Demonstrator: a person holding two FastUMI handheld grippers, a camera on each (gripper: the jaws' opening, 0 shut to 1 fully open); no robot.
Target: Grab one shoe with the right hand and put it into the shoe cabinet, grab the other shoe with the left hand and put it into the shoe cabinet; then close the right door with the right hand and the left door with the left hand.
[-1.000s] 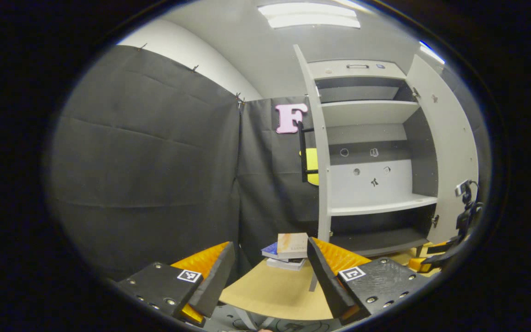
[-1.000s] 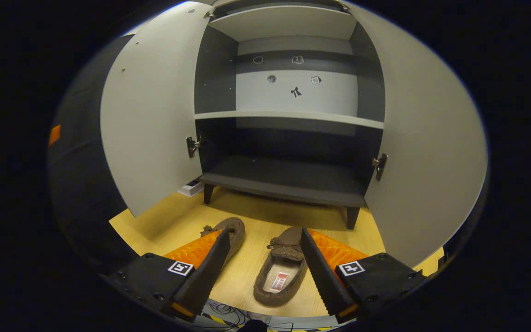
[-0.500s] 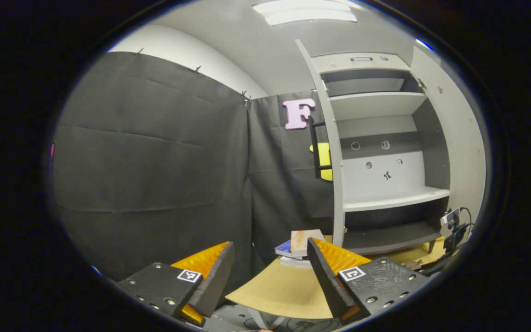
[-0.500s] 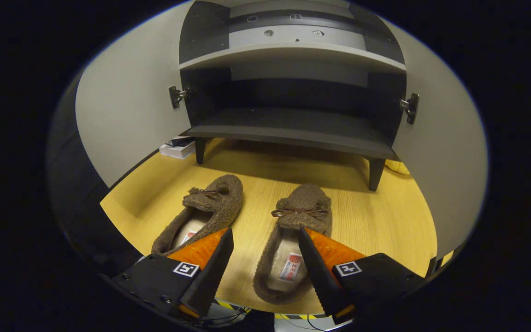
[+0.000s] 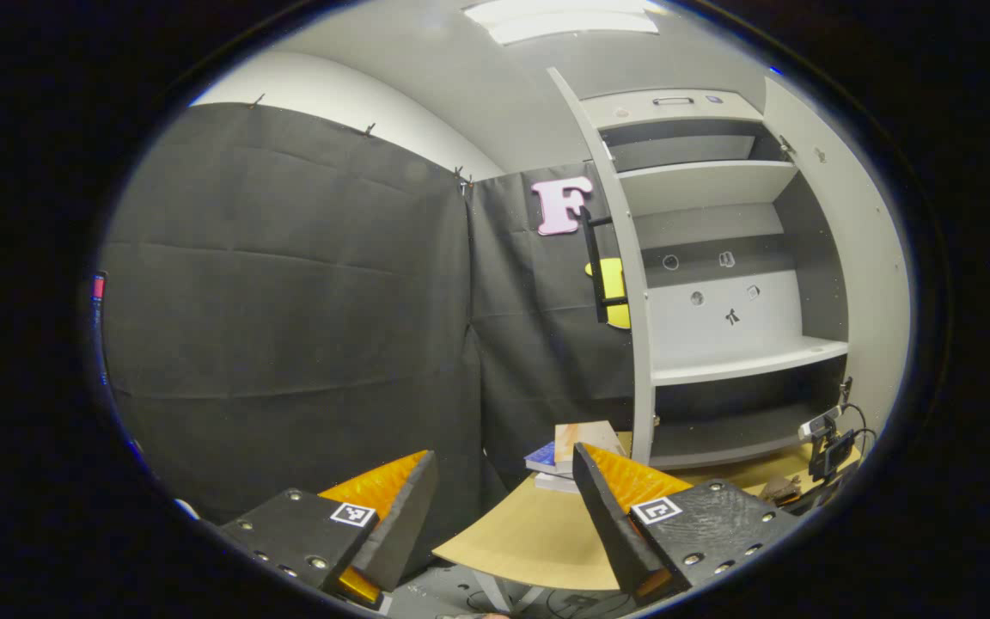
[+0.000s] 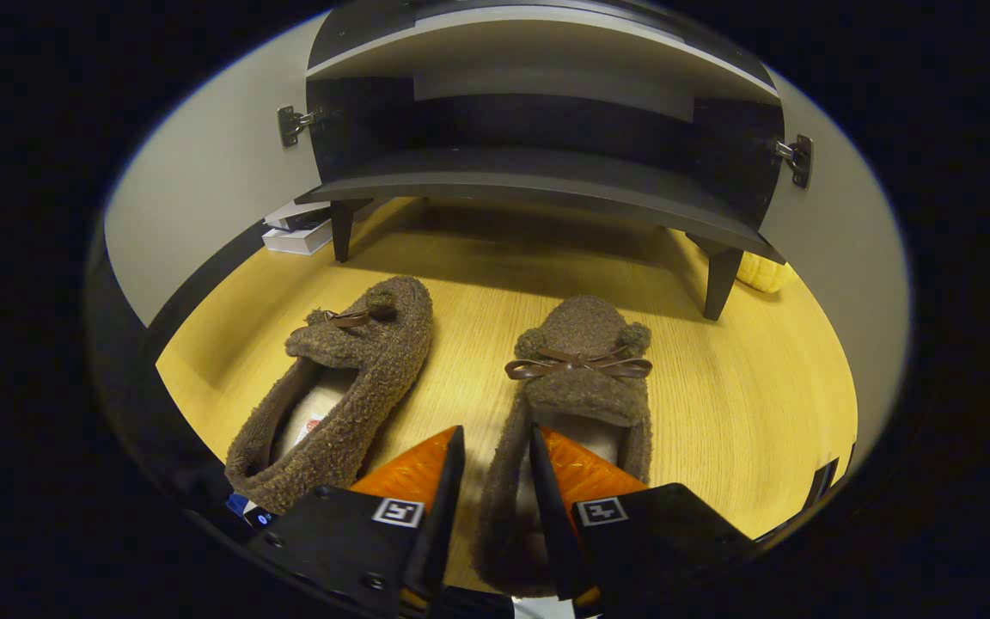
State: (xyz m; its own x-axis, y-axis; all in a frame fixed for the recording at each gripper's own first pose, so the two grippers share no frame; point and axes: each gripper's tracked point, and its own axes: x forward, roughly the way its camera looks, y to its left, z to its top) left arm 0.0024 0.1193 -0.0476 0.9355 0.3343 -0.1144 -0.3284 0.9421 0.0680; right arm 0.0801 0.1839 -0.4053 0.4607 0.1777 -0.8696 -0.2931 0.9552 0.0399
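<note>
Right gripper view: two brown shoes lie on the wood floor, toes pointing far toward the cabinet [image 6: 538, 185], long axes near-to-far. The right shoe [image 6: 577, 378] sits straight; the left shoe [image 6: 349, 378] angles slightly right. The right gripper [image 6: 495, 507] straddles the right shoe's left heel wall, fingers narrowed; contact cannot be confirmed. Bare floor separates shoes and cabinet. Left gripper [image 5: 504, 516] is wide apart, holding nothing, both doors open

No writing can be made out: the small red-and-white label [image 6: 313, 425] inside the fuzzy brown slipper [image 6: 336, 395] on the left is too blurred to tell.
</note>
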